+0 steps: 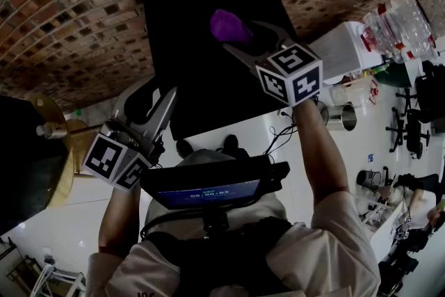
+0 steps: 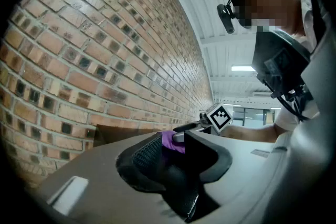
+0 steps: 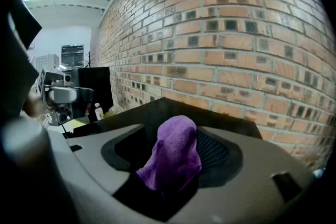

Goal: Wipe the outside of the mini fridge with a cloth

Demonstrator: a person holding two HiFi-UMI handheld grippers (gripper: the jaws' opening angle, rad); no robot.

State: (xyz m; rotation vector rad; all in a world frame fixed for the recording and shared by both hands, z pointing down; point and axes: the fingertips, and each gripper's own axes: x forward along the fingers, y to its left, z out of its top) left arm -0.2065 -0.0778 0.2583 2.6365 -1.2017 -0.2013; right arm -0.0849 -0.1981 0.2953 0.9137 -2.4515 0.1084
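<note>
The black mini fridge [image 1: 201,80] stands against the brick wall, and I see its top from above. My right gripper [image 1: 240,35] reaches over that top, shut on a bunched purple cloth [image 1: 229,26]. In the right gripper view the cloth [image 3: 176,155] stands up between the jaws against the meshed pad [image 3: 214,150], over the fridge top [image 3: 173,110]. My left gripper [image 1: 154,97] hovers by the fridge's near left corner, open and empty. Along its jaws [image 2: 173,157] the cloth [image 2: 170,140] shows farther off.
A brick wall [image 1: 83,10] runs behind and left of the fridge. To the right is a white counter with clear bottles [image 1: 400,24] and a metal cup [image 1: 341,116]. A dark round thing [image 1: 21,163] and a small bottle [image 1: 52,129] sit at the left.
</note>
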